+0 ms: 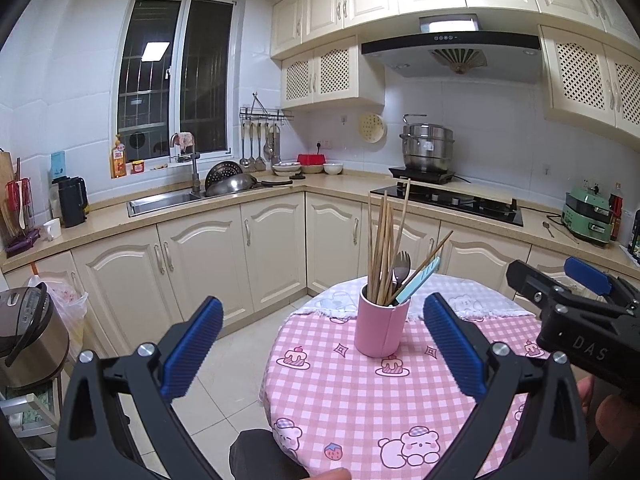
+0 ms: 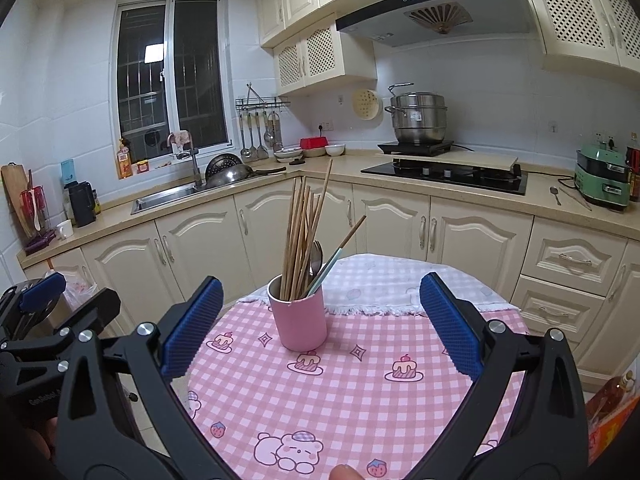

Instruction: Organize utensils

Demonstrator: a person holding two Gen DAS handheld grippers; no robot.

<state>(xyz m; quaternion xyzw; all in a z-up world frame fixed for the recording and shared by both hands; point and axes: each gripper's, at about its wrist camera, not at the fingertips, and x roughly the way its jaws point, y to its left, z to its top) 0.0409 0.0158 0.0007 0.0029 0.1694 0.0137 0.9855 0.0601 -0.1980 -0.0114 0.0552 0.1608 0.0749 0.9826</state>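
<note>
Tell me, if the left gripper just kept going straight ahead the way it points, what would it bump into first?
Probably the pink cup of chopsticks on the checked tablecloth. It stands slightly right of centre between the open left gripper fingers, though depth is hard to judge.

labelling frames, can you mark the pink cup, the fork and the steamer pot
pink cup [image 2: 301, 326], right wrist view, front wall
fork [image 1: 402, 261], left wrist view, tines
steamer pot [image 2: 418, 118], right wrist view, steel side

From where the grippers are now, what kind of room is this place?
A home kitchen, most likely. A steel sink sits under the window, a black gas hob lies below a range hood, and a pink cup of wooden chopsticks stands on a round table with a pink checked cloth.
</note>
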